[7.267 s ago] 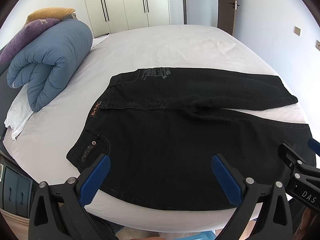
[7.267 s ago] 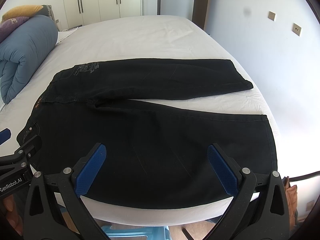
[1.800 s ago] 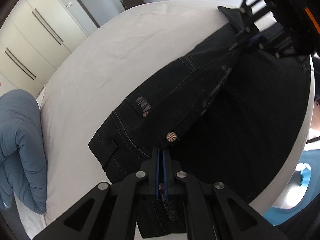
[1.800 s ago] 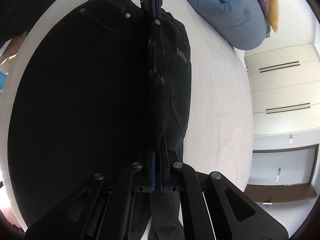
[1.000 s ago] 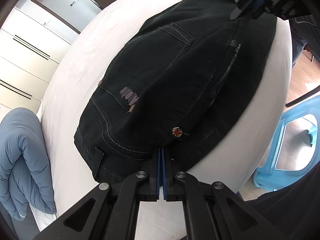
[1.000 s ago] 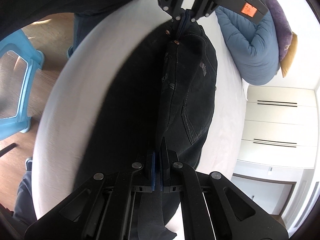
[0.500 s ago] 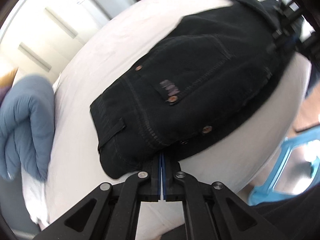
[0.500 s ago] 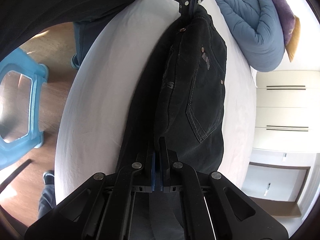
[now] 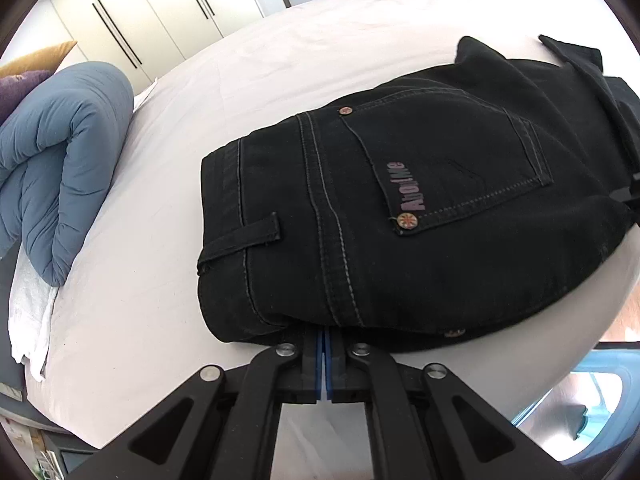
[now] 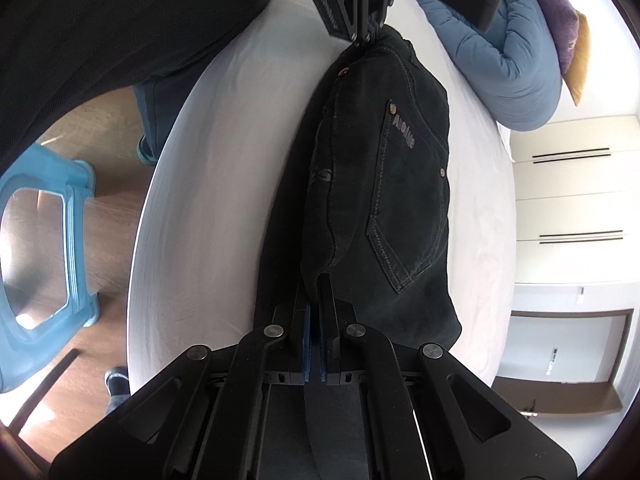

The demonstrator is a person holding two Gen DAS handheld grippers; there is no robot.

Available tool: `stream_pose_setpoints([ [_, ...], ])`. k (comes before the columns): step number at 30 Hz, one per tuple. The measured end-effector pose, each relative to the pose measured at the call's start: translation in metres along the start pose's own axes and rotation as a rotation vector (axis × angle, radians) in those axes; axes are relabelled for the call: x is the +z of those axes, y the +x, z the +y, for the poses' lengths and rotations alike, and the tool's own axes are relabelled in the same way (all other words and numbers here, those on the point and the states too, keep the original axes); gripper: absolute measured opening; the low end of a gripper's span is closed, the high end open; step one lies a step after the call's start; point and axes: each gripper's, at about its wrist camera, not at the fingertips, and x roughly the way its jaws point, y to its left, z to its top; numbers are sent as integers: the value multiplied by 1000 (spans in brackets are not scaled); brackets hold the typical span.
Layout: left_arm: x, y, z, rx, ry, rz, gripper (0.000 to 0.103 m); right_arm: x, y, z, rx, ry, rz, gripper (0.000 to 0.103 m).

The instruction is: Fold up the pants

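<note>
The black pants (image 9: 420,216) lie on the white bed (image 9: 168,184), folded lengthwise with one leg over the other, back pocket and its label facing up. My left gripper (image 9: 324,334) is shut on the pants at the waist end, at the near folded edge. My right gripper (image 10: 314,312) is shut on the pants (image 10: 384,184) further down the leg, along the same edge. In the right wrist view the left gripper (image 10: 366,42) shows at the far end of the pants. The leg ends are hidden beneath my right gripper.
A rolled blue duvet (image 9: 56,160) with purple and yellow pillows lies at the head of the bed. A blue plastic stool (image 10: 44,232) stands on the wooden floor beside the near bed edge. White wardrobes (image 9: 160,20) line the far wall.
Both grippers have carried the near half of the pants over onto the far half and lowered it. The folded pants now rest flatter on the bed, back pocket up.
</note>
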Motion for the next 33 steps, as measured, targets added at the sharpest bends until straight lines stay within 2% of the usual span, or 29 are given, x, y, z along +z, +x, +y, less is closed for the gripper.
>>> stream_pose_setpoints([
  [5,-8,6,1,-16,-20,9,1,9,14,7,33,35,43,2],
  [8,-10,-5,8,-23,-28,-4,2,12,19,19,11,24,51,2],
  [11,-21,-19,9,-26,-38,-5,26,13,19,15,34,75,47,2],
  [12,-24,-23,11,-11,-45,-6,48,14,20,15,37,84,47,2],
  [13,-26,-29,13,6,-54,-15,64,15,20,17,33,82,49,2],
  [19,-12,-51,33,42,-160,-61,65,18,25,20,14,79,58,2],
  [23,16,-54,20,-46,-145,-107,65,18,26,21,8,78,63,3],
  [25,32,-42,8,-86,-132,-109,63,18,27,22,5,80,64,3],
  [27,43,-21,-3,-113,-132,-75,55,18,28,22,-2,83,64,3],
  [29,44,12,-8,-118,-134,13,51,17,28,24,-10,84,63,3],
  [31,36,34,-8,-138,-151,47,55,17,27,26,-18,87,64,3],
  [33,35,35,0,-163,-186,45,56,17,26,28,-30,85,67,3],
])
